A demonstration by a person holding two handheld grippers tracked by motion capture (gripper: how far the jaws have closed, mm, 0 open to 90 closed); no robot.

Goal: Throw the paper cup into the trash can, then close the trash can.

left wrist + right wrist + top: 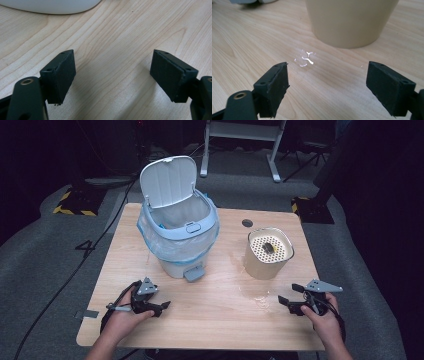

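Resting low over the table (210, 320), the left gripper (161, 306) and right gripper (286, 301) both stood wide open, empty. The cup (267, 252) stood just ahead of the right gripper, beside the bin (182, 227). A careless reach might have tipped the cup; the nearby wet patch (305, 58) looked slippery.

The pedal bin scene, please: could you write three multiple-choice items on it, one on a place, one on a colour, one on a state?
1. Where does the beige container stand?
A. to the right of the pedal bin
B. inside it
C. on the floor

2. What colour is the bin's liner bag?
A. red
B. pale blue
C. black

3. How is the bin's lid?
A. shut
C. lying on the table
B. raised open

Key: 1 A, it stands on the table, right of the bin and apart from it; 2 B, pale blue plastic folds over the rim; 3 B, the lid stands up behind the opening.
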